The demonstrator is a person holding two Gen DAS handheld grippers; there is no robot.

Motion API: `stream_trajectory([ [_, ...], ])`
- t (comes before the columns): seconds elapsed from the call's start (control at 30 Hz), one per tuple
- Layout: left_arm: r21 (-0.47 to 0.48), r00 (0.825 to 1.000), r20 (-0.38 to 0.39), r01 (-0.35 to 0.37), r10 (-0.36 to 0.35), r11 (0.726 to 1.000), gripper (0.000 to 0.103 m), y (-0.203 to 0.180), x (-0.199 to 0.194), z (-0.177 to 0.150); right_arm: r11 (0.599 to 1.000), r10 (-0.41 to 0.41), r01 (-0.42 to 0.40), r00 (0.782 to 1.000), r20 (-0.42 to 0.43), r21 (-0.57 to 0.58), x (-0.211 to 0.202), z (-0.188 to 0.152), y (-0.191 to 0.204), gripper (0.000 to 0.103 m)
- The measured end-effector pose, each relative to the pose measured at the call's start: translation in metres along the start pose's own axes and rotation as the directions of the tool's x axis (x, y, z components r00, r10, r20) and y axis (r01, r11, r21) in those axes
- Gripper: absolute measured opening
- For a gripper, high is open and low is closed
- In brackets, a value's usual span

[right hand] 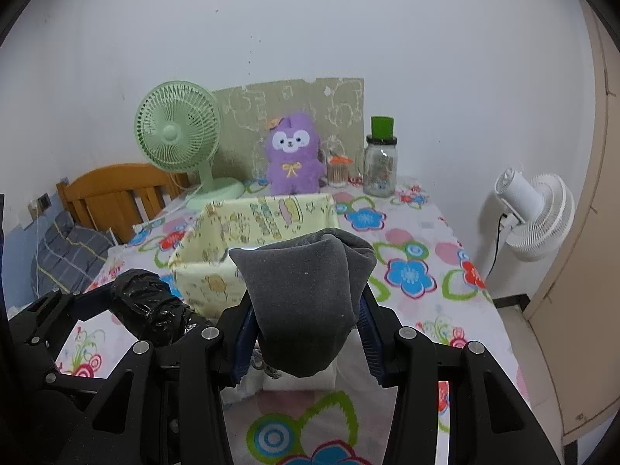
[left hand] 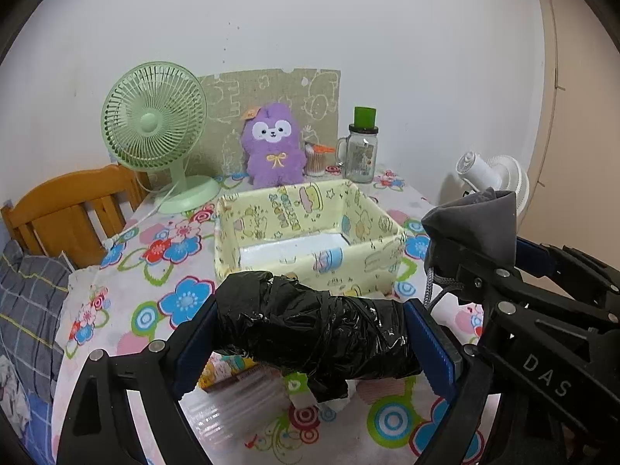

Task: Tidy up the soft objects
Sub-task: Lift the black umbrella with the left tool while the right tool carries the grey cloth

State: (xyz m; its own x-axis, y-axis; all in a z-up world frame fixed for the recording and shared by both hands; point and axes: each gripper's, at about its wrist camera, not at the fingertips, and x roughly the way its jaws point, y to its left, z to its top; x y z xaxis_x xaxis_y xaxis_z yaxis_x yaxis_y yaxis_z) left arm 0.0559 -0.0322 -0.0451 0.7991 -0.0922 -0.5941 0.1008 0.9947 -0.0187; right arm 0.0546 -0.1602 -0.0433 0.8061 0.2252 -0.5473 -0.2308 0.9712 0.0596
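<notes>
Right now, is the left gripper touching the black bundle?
Touching. The left wrist view shows the left gripper with both blue pads pressed against the ends of the black bundle.

A home bedroom: wooden headboard [left hand: 73,209], checked pillow [left hand: 27,310], floral-clothed table [left hand: 128,310], plush toy [left hand: 273,147].

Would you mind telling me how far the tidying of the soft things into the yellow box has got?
Nothing looks done: the yellow box shows only its white bottom. In hand: the left gripper clamps a black plastic bundle, the right gripper a grey cloth pouch. Left: placing both in the box.
</notes>
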Motion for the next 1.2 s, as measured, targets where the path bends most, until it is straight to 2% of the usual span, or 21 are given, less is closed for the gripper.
stream_trajectory([
  [0.1,0.0,1.0,-0.006,0.024,-0.024,1.0,0.092,0.003,0.001,0.008,1.0,0.006,-0.006,1.0,0.008,-0.003,0.0,0.008,0.001,0.05],
  [0.7,0.012,1.0,0.022,-0.005,0.005,1.0,0.092,0.012,0.023,0.051,1.0,0.003,-0.001,0.998,0.055,-0.031,0.021,0.055,0.002,0.05],
  [0.9,0.031,0.999,0.023,-0.023,0.023,0.999,0.092,0.012,0.036,0.059,0.999,-0.001,0.003,0.999,0.049,-0.034,0.035,0.064,-0.001,0.05],
  [1.2,-0.001,1.0,-0.005,-0.023,0.023,1.0,0.092,0.023,0.061,0.066,0.999,0.021,-0.02,0.999,0.027,-0.036,0.063,0.074,-0.004,0.05],
])
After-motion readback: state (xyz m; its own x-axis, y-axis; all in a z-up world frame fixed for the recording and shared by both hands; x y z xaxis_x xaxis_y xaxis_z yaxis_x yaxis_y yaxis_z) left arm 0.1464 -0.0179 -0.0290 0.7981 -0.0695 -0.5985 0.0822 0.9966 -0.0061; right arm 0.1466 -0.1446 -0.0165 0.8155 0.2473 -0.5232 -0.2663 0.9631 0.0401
